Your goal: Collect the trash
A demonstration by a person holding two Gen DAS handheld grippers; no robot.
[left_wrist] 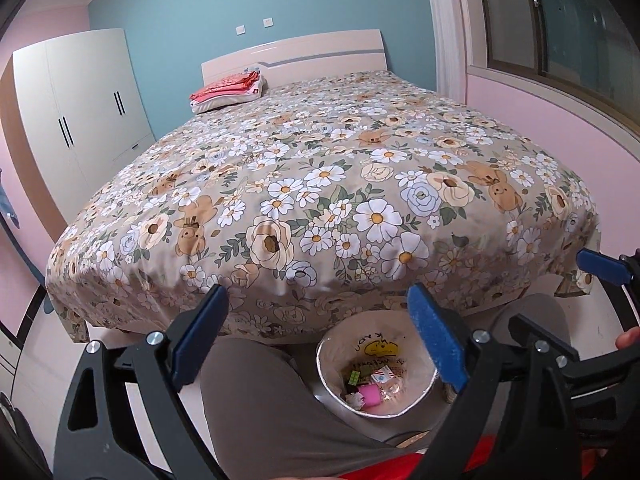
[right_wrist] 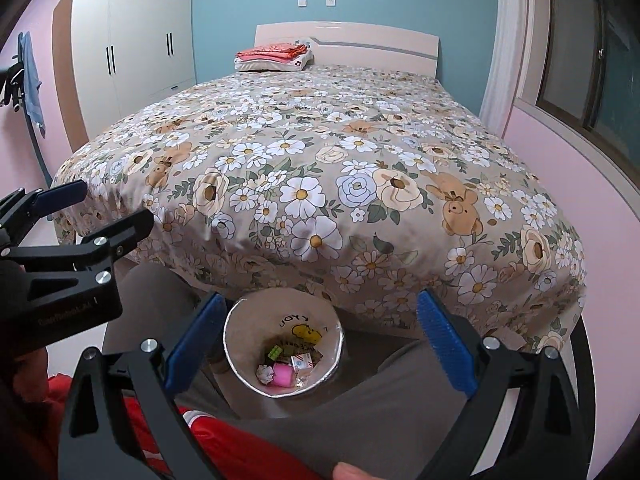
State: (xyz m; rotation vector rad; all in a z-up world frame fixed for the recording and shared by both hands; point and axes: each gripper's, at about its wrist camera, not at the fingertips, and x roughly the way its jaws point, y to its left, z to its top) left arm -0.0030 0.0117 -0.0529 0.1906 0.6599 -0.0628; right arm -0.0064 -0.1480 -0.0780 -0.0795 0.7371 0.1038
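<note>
A white trash bin stands on the floor at the foot of the bed, between the person's knees. It holds several pieces of trash, among them a pink item, a green piece and crumpled paper. The bin also shows in the right wrist view, with the pink item inside. My left gripper is open and empty above the bin's left side. My right gripper is open and empty just above the bin. The left gripper's fingers show at the left of the right wrist view.
A bed with a floral cover fills the room ahead. Folded red cloth on a pillow lies by the headboard. A white wardrobe stands at the left, a window at the right. The person's grey-trousered legs flank the bin.
</note>
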